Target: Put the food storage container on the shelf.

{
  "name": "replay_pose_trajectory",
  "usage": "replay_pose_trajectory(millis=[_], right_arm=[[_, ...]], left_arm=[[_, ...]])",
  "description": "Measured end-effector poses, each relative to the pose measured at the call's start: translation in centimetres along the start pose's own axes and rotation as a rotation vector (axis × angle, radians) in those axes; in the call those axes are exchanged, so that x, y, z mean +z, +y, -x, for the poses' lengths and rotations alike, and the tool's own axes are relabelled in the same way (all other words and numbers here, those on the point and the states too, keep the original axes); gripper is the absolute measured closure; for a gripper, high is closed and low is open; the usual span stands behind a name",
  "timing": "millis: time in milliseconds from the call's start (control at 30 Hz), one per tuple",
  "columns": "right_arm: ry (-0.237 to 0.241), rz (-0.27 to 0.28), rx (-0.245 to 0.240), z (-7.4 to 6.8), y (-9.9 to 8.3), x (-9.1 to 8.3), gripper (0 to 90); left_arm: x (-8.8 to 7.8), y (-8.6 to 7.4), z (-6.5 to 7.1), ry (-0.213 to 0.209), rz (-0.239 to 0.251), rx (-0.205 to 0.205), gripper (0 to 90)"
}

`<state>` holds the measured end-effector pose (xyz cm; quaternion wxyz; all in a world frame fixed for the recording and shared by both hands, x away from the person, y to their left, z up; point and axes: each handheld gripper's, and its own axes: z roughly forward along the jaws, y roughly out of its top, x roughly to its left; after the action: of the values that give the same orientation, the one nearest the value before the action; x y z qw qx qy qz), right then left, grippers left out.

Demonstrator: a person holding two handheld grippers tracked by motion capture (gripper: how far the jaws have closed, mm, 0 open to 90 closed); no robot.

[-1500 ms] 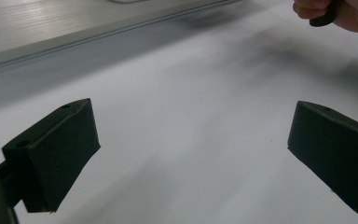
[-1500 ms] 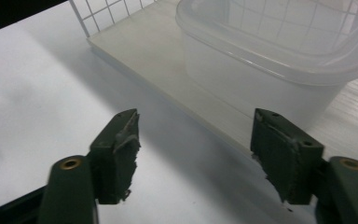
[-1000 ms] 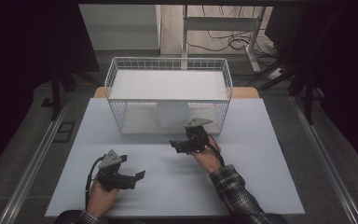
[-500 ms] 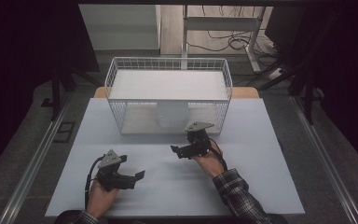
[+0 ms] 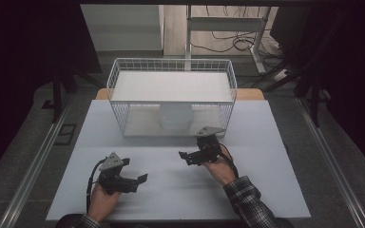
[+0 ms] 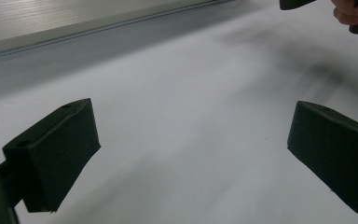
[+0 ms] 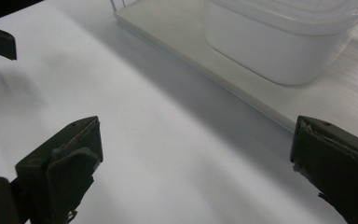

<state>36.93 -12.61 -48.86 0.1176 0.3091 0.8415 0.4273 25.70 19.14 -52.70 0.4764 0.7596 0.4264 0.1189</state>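
Observation:
My right gripper [image 5: 184, 156] hovers over the white table [image 5: 171, 194] just in front of a white wire basket [image 5: 171, 62]. Its jaws have just been opening and stand wide apart with nothing between them, as the right gripper view [image 7: 196, 172] shows. Inside the basket, on its pale floor, stands a white plastic container [image 5: 175, 116] [image 7: 279, 42], ahead of the right jaws and apart from them. My left gripper [image 5: 141, 179] rests low at the near left of the table, open and empty [image 6: 191, 154].
A white panel [image 5: 171, 85] lies across the upper part of the basket. The person's right hand [image 6: 354, 11] shows in the top right corner of the left gripper view. Metal rails [image 5: 33, 161] flank the table, and cables lie on the floor behind.
The right gripper has drawn back from the basket toward the near edge, and its jaws stand wider. The left gripper has not moved.

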Motion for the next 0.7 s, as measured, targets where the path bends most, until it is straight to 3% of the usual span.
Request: replay_pose_trajectory(millis=[467,700], right_arm=[[-0.006,0.028,0.000,-0.4,-0.8,-2.5,1.3],[-0.015,0.023,-0.014,-0.6,-1.5,-3.0,1.3]], left_arm=[[0.2,0.0,0.1,0.006,-0.024,0.005,2.0],[0.3,-0.1,0.1,0.008,-0.034,0.011,2.2]])
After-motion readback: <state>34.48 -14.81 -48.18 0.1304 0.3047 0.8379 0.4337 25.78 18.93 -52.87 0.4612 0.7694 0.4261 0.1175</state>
